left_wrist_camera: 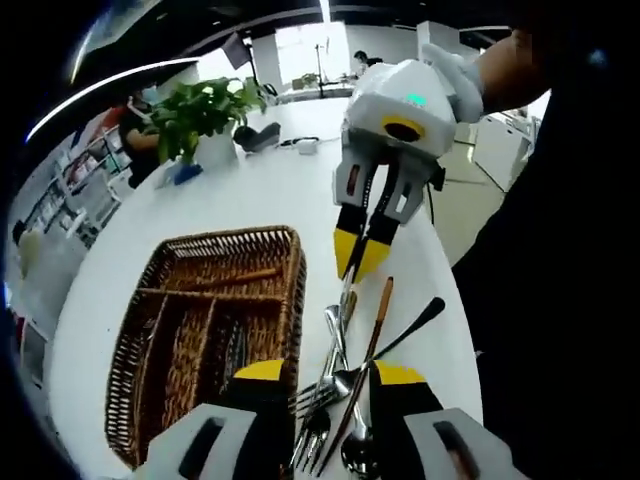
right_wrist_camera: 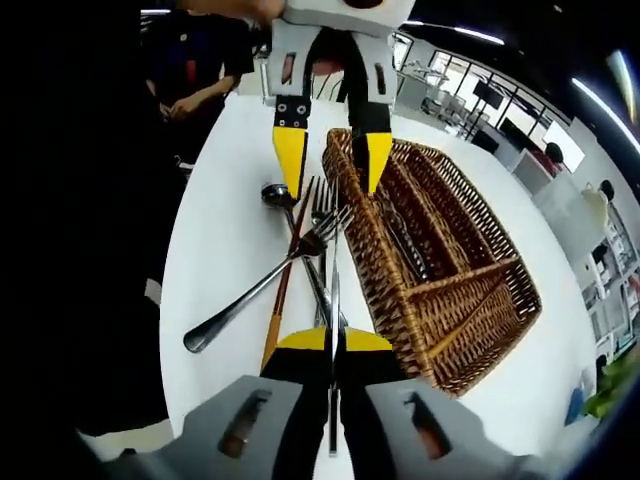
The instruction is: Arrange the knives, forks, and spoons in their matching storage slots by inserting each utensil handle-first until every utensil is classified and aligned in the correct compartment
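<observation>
White tabletop (right_wrist_camera: 225,215): your right hand-held gripper (right_wrist_camera: 333,345) clenches a thin, stiff, slippery knife (right_wrist_camera: 334,300) mid-handle; left hand-held gripper (left_wrist_camera: 325,378) released.

Your table (left_wrist_camera: 250,190) was a long white one with a rounded end. The wicker tray (left_wrist_camera: 215,330) sat right on it, around 7 o'clock in your left gripper view, and a loose pile of cutlery (left_wrist_camera: 345,385) lay just beside the tray at about 6 o'clock, forks and spoons crossing each other. Way off toward 11 o'clock a potted plant (left_wrist_camera: 200,120) stood on the far end, with a dark object (left_wrist_camera: 258,136) near it.
</observation>
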### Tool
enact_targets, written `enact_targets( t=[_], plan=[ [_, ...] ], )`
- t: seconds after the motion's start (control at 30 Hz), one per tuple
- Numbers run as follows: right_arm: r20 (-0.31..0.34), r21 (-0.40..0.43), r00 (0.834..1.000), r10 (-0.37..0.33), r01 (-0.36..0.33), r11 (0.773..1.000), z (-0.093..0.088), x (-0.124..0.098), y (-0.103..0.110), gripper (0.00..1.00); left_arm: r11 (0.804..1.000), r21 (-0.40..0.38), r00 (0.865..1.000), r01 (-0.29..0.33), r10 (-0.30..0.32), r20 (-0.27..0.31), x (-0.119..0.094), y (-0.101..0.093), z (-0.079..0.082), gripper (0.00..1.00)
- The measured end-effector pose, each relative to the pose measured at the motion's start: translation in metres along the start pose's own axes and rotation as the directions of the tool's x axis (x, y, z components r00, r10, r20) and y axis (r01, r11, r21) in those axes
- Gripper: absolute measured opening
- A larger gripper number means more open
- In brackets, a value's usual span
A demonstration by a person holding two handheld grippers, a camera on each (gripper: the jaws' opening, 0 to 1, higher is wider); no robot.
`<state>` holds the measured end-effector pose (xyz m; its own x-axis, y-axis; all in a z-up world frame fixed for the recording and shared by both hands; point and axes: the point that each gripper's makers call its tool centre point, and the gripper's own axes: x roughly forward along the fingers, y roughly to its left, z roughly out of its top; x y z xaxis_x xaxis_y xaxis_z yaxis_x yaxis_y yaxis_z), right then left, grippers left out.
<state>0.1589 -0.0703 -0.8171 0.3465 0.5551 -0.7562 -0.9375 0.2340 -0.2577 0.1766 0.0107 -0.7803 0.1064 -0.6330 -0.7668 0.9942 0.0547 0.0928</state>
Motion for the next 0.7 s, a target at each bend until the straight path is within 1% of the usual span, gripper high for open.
enact_targets(
  t=[0.07,0.1,0.13,0.17,0.2,0.23,0.27,0.3,0.33,0.4,0.43,0.47,0.5,0.53,0.57,0.6,0.67,0.7],
  plan=[
    [-0.001,-0.013,1.0,0.009,-0.009,1.0,0.004,-0.002,0.002,0.0,0.999,-0.033,0.999,-0.038,0.038,0.012,-0.01,0.007,-0.004,0.44],
    [0.004,-0.017,1.0,0.014,-0.014,1.0,0.006,-0.004,0.003,0.0,0.996,-0.062,0.998,-0.06,0.061,0.024,-0.018,0.01,-0.006,0.47],
    [0.007,-0.017,1.0,0.016,-0.016,1.0,0.009,-0.005,0.003,0.0,0.994,-0.085,0.996,-0.074,0.077,0.04,-0.023,0.012,-0.006,0.54],
    [0.009,-0.033,1.0,0.016,-0.015,0.999,0.012,-0.009,0.003,0.0,0.988,-0.124,0.992,-0.095,0.104,0.068,-0.031,0.016,-0.008,0.58],
    [0.01,-0.048,1.0,0.011,-0.01,0.999,0.014,-0.01,0.003,0.0,0.983,-0.148,0.99,-0.104,0.116,0.075,-0.036,0.017,-0.009,0.61],
    [0.013,-0.054,1.0,0.006,-0.006,0.999,0.017,-0.013,0.001,0.0,0.975,-0.186,0.985,-0.122,0.142,0.098,-0.045,0.019,-0.012,0.64],
    [0.015,-0.064,1.0,-0.001,0.002,0.998,0.021,-0.017,-0.001,0.0,0.967,-0.211,0.979,-0.146,0.171,0.108,-0.051,0.022,-0.014,0.69],
    [0.016,-0.065,1.0,-0.003,0.004,0.998,0.023,-0.019,-0.002,0.0,0.958,-0.227,0.97,-0.173,0.206,0.13,-0.057,0.026,-0.015,0.76],
    [0.023,-0.073,1.0,-0.012,0.014,0.997,0.029,-0.024,-0.006,0.0,0.942,-0.269,0.954,-0.2,0.249,0.165,-0.066,0.03,-0.016,0.85],
    [0.035,-0.092,0.999,-0.016,0.02,0.996,0.036,-0.03,-0.009,0.0,0.925,-0.315,0.938,-0.211,0.282,0.2,-0.078,0.032,-0.019,0.93],
    [0.039,-0.117,0.999,-0.021,0.025,0.993,0.043,-0.034,-0.011,0.0,0.908,-0.344,0.923,-0.238,0.322,0.21,-0.089,0.035,-0.023,0.99],
    [0.04,-0.128,0.999,-0.02,0.025,0.991,0.046,-0.037,-0.012,0.0,0.897,-0.36,0.915,-0.257,0.346,0.21,-0.095,0.036,-0.026,1.0],
    [0.042,-0.134,0.999,-0.016,0.021,0.991,0.052,-0.041,-0.013,0.0,0.884,-0.365,0.907,-0.292,0.377,0.189,-0.107,0.038,-0.03,1.0],
    [0.043,-0.144,0.999,-0.016,0.022,0.989,0.055,-0.043,-0.013,0.0,0.867,-0.382,0.893,-0.319,0.41,0.185,-0.118,0.04,-0.03,1.0],
    [0.037,-0.174,0.999,-0.021,0.027,0.984,0.06,-0.048,-0.015,0.0,0.853,-0.409,0.87,-0.325,0.439,0.225,-0.134,0.04,-0.021,1.0],
    [0.036,-0.19,0.999,-0.023,0.029,0.981,0.064,-0.05,-0.016,0.0,0.846,-0.424,0.857,-0.323,0.452,0.247,-0.144,0.039,-0.016,1.0],
    [0.045,-0.201,0.999,-0.023,0.031,0.979,0.074,-0.058,-0.018,0.0,0.821,-0.447,0.827,-0.356,0.499,0.259,-0.168,0.044,-0.019,1.0],
    [0.047,-0.205,0.999,-0.022,0.031,0.978,0.077,-0.06,-0.019,0.0,0.813,-0.459,0.826,-0.358,0.505,0.251,-0.174,0.043,-0.019,1.0]
  ],
)
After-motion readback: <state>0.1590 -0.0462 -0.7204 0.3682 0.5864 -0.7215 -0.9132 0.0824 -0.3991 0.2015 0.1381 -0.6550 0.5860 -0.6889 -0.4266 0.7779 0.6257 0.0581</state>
